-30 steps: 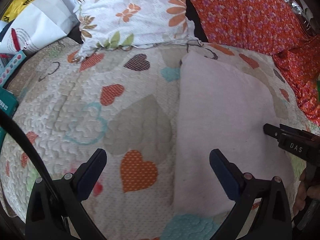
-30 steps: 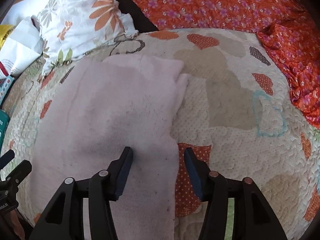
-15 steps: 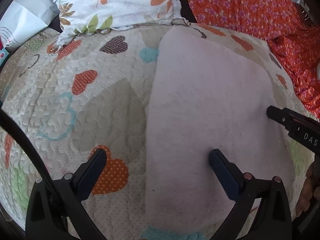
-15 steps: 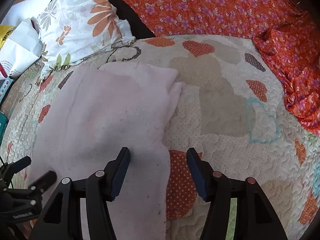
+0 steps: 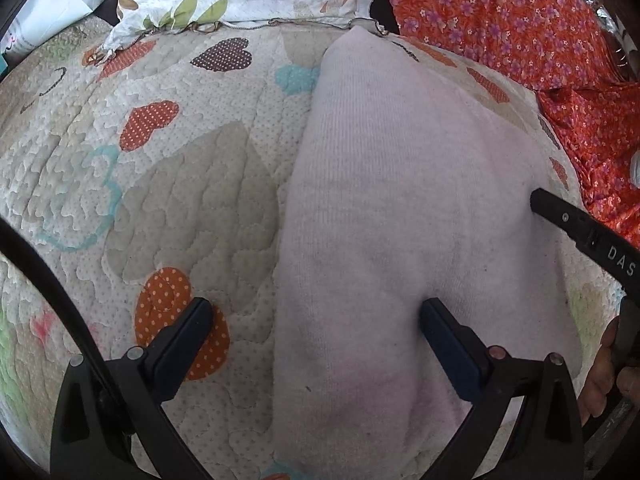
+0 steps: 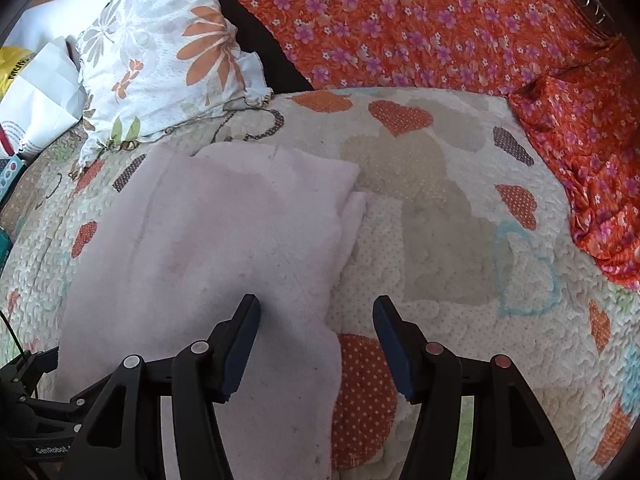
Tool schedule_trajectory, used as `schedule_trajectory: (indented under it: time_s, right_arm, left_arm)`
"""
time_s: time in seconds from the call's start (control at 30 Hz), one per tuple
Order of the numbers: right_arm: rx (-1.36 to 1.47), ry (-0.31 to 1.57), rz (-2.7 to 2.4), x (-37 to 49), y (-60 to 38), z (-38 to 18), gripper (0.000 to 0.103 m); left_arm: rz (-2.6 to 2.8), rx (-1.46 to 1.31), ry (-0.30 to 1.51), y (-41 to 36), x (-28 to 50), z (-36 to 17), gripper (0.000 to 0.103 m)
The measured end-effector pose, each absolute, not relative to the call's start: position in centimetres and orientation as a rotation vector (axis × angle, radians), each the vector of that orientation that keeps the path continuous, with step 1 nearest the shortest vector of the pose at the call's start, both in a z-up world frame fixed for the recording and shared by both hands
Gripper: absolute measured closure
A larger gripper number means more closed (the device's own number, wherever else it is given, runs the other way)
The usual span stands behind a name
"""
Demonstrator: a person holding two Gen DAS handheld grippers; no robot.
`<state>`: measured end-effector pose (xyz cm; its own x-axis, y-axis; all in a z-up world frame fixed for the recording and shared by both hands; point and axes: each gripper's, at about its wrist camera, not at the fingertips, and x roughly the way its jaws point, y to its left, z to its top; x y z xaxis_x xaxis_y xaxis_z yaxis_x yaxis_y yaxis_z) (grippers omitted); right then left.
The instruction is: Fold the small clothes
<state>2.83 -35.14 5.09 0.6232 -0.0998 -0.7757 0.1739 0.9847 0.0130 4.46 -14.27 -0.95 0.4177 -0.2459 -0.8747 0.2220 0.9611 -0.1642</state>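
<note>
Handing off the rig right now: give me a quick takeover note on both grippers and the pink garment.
Left gripper: open, straddling the left edge of the pink garment, gripping nothing.
Right gripper: open, straddling the garment's right edge, empty.
Garment lies flat on the heart quilt, its far end already doubled over.
Left to do: pinch the near edge on both sides and fold it away toward the floral pillow.

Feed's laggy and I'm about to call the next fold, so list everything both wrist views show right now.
pale pink garment: one, lying flat on the quilt, between the two grippers.
quilt: one, cream with heart patches, under everything.
floral pillow: one, white with orange flowers, far left.
orange floral cloth: one, far side and right.
white paper bag: one, left edge.
left gripper: open, straddling the garment's left edge.
right gripper: open, straddling its right edge.
hand: one, partly seen behind the right gripper.
</note>
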Motion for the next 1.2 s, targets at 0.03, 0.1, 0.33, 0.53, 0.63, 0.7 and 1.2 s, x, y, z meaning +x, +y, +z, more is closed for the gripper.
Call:
schedule_trajectory:
  time_s: [0.03,0.1,0.33,0.53,0.63,0.7,1.2]
  right_arm:
    - [0.080,0.879,-0.156,3.0,-35.0,5.1,0.040]
    - [0.054,0.890,-0.153,3.5,-34.6,4.7,0.040]
    - [0.108,0.956,-0.143,4.1,-35.5,3.9,0.031]
    - [0.068,0.915,-0.158,2.6,-35.0,5.6,0.031]
    - [0.042,0.910,-0.163,1.8,-34.4,5.9,0.031]
    - [0.036,0.919,-0.164,1.1,-34.2,5.8,0.031]
    - [-0.021,0.932,-0.177,-5.4,-32.2,5.3,0.031]
  left_arm:
    - [-0.291,-0.024,1.092,-14.3,4.4,-1.0,0.000]
    - [-0.290,-0.039,1.069,-14.3,4.2,-1.0,0.000]
    - [-0.270,-0.104,1.037,-13.7,3.7,-1.1,0.000]
    - [-0.255,-0.082,1.086,-13.8,3.9,-0.6,0.000]
    - [-0.243,-0.092,1.091,-13.3,3.2,-0.3,0.000]
    - [-0.244,-0.083,1.088,-13.0,2.6,0.0,0.000]
    - [-0.070,-0.006,0.879,-10.3,-1.6,5.0,0.000]
